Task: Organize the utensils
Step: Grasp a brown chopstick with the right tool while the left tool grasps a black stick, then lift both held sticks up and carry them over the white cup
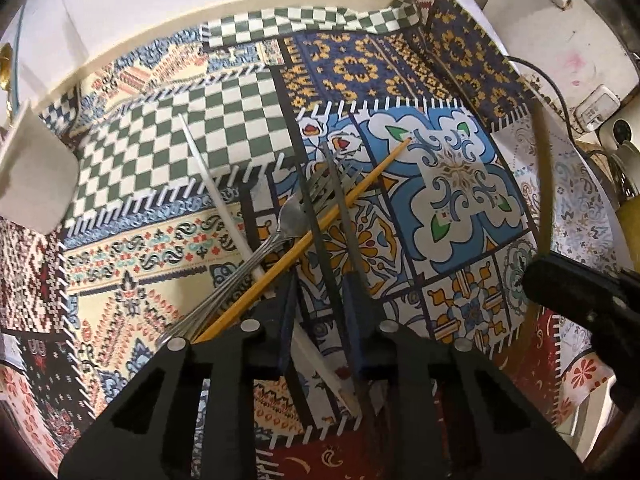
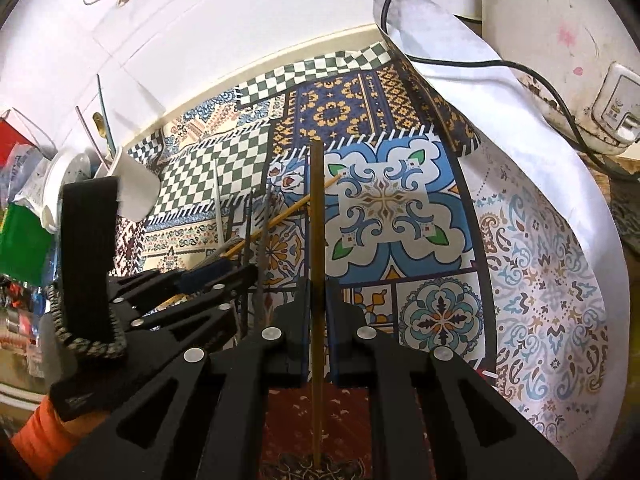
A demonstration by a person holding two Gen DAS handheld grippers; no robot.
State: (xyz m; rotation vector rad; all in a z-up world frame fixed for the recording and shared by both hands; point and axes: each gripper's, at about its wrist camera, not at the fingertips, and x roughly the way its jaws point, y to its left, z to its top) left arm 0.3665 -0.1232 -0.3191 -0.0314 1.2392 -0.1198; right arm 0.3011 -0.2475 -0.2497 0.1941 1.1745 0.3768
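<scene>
Right gripper (image 2: 317,312) pinches one upright brown chopstick (image 2: 318,216). Left gripper (image 1: 320,320) is closed on a bundle of utensils (image 1: 316,216) above the patterned mat (image 1: 460,184), white cup (image 1: 36,184) nearby.

Both wrist cams look steeply down, close over the patterned surface (image 1: 168,152), facing its far wall edge; both share the utensil pile (image 1: 304,216) and the white cup (image 2: 134,188).

Two forks (image 1: 280,236), three chopsticks (image 1: 320,226), one white cup (image 1: 36,184), two files (image 1: 344,216)
</scene>
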